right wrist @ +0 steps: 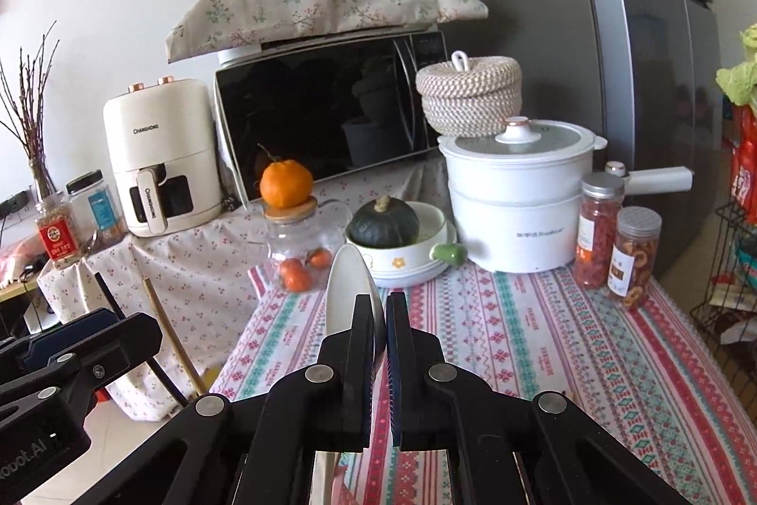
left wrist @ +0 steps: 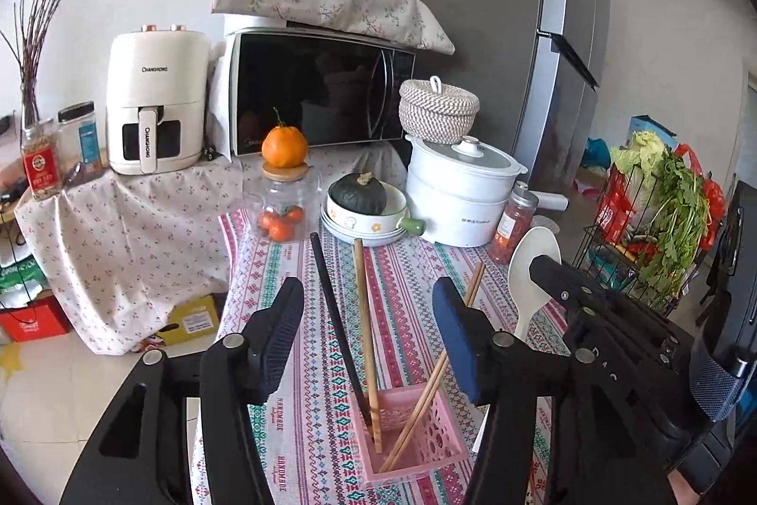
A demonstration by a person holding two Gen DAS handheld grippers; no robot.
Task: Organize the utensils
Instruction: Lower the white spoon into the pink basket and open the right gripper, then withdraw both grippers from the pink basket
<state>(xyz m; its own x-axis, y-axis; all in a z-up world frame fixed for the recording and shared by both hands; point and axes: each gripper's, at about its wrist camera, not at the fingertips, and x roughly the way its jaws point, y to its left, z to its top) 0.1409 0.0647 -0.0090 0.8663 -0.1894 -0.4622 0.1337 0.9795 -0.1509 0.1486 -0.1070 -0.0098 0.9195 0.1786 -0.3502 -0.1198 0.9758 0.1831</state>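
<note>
A pink slotted basket [left wrist: 416, 438] stands on the patterned tablecloth near the front. In it stand a black chopstick [left wrist: 333, 315], a wooden chopstick [left wrist: 366, 334] and a pair of wooden chopsticks [left wrist: 442, 367] that lean right. My left gripper [left wrist: 369, 311] is open, its fingers on either side of the chopsticks above the basket. My right gripper [right wrist: 379, 315] is shut on a white rice spoon [right wrist: 347, 292], held upright above the table; the spoon also shows in the left wrist view [left wrist: 532, 273], to the right of the basket.
At the back stand a glass jar [left wrist: 284, 207] with an orange on top, a bowl with a dark squash [left wrist: 359, 197], a white pot [left wrist: 459, 192], spice jars [right wrist: 615, 244], a microwave [left wrist: 321, 88] and an air fryer [left wrist: 154, 102]. A wire vegetable rack [left wrist: 653, 230] stands at the right.
</note>
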